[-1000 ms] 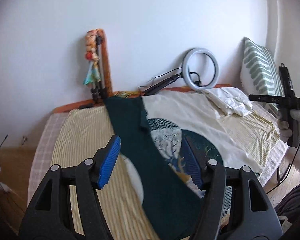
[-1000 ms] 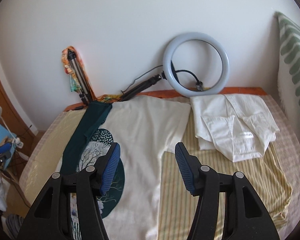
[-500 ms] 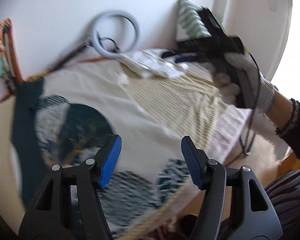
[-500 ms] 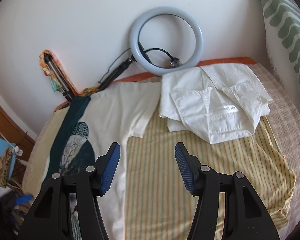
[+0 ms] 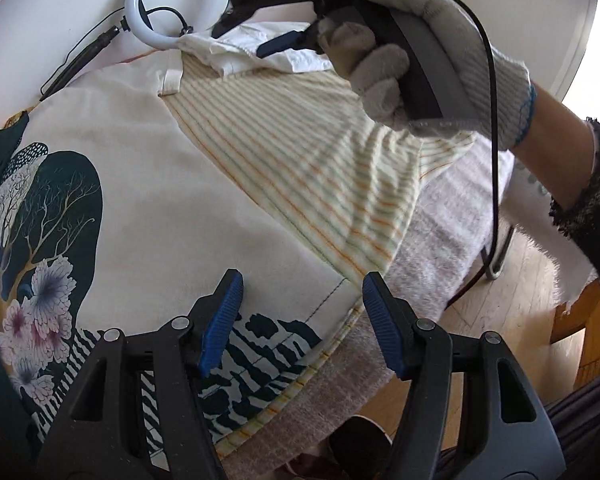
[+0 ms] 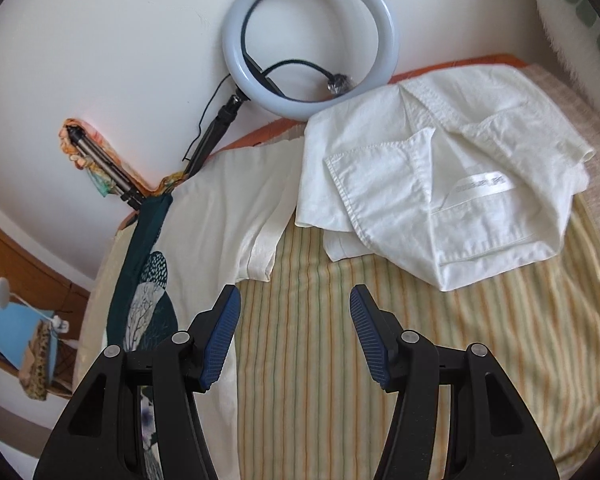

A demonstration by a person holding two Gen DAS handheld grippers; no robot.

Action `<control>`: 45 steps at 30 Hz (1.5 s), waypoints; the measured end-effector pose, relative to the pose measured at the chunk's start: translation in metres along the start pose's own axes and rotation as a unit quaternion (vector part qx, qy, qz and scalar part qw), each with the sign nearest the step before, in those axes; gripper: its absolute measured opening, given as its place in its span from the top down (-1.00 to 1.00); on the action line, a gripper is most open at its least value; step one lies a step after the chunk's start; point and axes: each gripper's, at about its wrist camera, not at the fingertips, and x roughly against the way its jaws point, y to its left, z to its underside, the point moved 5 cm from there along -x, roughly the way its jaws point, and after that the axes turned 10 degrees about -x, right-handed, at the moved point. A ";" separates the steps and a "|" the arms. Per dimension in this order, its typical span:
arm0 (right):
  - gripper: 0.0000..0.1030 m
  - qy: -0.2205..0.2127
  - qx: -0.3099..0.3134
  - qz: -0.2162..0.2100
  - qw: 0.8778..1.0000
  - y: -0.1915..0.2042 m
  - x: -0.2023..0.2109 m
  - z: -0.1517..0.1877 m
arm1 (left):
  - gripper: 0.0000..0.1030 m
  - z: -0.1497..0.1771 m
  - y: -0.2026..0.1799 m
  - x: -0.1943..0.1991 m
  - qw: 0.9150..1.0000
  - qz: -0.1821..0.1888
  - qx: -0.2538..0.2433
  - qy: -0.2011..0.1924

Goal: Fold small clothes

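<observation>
Grippers both gape, holding nothing: the left gripper (image 5: 302, 316) hovers over the printed cream T-shirt (image 5: 172, 208) spread on the striped sheet (image 5: 320, 168) of the bed, the right gripper (image 6: 294, 336) above that sheet near the crumpled white shirt (image 6: 440, 184).

Ring light (image 6: 310, 38) leaning on white wall (image 6: 120, 40); tripod (image 6: 104, 172) at left; striped sheet (image 6: 380, 340) over bed; patterned pillow (image 6: 580, 12) at far right
</observation>
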 end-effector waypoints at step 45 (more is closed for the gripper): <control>0.97 0.028 0.155 0.054 0.986 0.213 -0.141 0.000 | 0.96 0.094 0.143 0.119 0.962 0.047 0.231 -0.136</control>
